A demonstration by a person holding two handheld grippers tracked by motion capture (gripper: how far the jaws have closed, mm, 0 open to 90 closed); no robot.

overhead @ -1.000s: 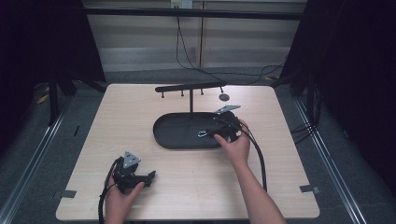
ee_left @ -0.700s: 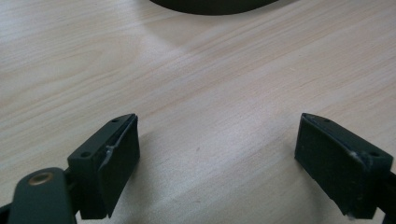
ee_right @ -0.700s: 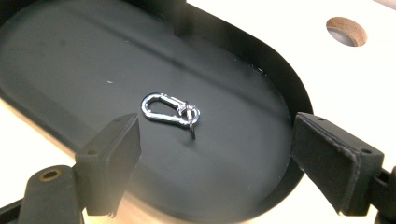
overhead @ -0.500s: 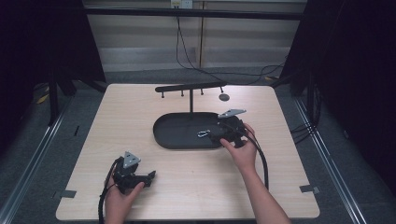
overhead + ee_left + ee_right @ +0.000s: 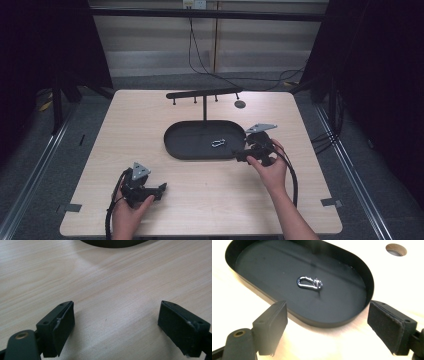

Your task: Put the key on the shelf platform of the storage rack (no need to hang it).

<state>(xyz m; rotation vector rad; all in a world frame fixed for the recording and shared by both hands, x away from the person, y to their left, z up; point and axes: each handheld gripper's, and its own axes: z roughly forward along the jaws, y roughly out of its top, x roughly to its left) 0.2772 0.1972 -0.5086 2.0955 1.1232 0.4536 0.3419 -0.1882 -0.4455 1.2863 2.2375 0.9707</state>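
Observation:
A small silver carabiner [image 5: 218, 143] lies flat inside the black oval tray [image 5: 180, 142] at the middle of the table. In the right gripper view the carabiner [image 5: 309, 283] rests on the tray floor, beyond the near rim of the tray [image 5: 329, 323]. My right gripper [image 5: 242, 155] sits just outside the tray's right end, pointing at it, and my right gripper [image 5: 328, 312] is open with nothing between its pads. My left gripper [image 5: 161, 190] rests low over the table near the front left; in its own view the left gripper [image 5: 116, 312] is open over bare wood.
A black stand [image 5: 204, 93] with a crossbar and several small pegs rises behind the tray. A round hole [image 5: 240, 104] marks the tabletop to the right of the stand. Cables trail from both grippers toward the front edge. Light wood surrounds the tray.
My right gripper has drawn back to the right and slightly nearer, from over the tray's right end to outside its rim. The carabiner stays in place. The left gripper has not moved.

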